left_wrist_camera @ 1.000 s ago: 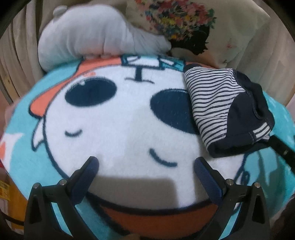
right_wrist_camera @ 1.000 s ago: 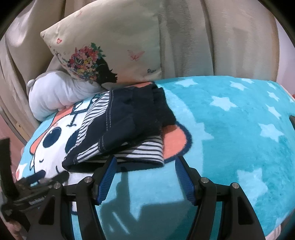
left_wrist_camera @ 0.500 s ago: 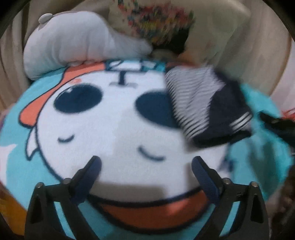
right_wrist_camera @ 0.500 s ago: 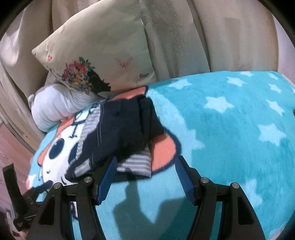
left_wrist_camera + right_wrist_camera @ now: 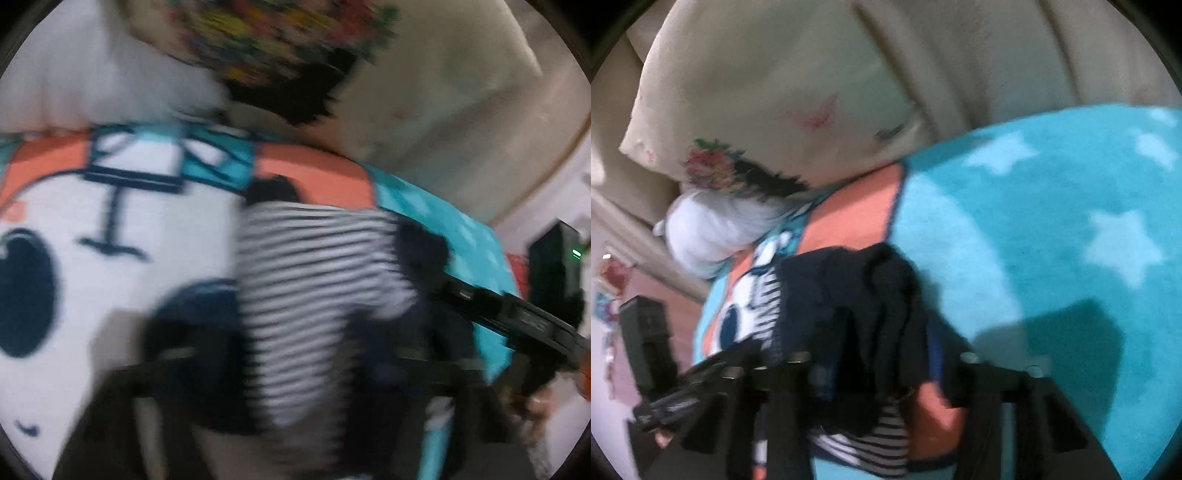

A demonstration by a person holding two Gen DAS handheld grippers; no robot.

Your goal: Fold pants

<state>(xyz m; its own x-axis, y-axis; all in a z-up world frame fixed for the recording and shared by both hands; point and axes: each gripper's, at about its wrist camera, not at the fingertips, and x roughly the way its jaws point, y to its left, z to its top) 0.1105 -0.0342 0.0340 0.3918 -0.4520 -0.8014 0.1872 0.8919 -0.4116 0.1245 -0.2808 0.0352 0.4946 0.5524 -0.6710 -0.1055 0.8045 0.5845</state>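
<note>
both views blurred. folded pants [image 5: 314, 306] — striped and navy — lie on the cartoon blanket [image 5: 110, 258], near the floral pillow [image 5: 768, 110] and a white cushion [image 5: 713, 229]. left gripper [image 5: 295, 354] straddles the bundle, jaws wide, fingers on either side. right gripper [image 5: 875, 365] likewise wide around the navy end — contact cannot be told.

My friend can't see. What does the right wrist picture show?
Blurry view: dark navy pants with striped lining lie bunched on a turquoise star-patterned fleece blanket, between the right tongs, which look open. A cream floral pillow sits behind.
</note>
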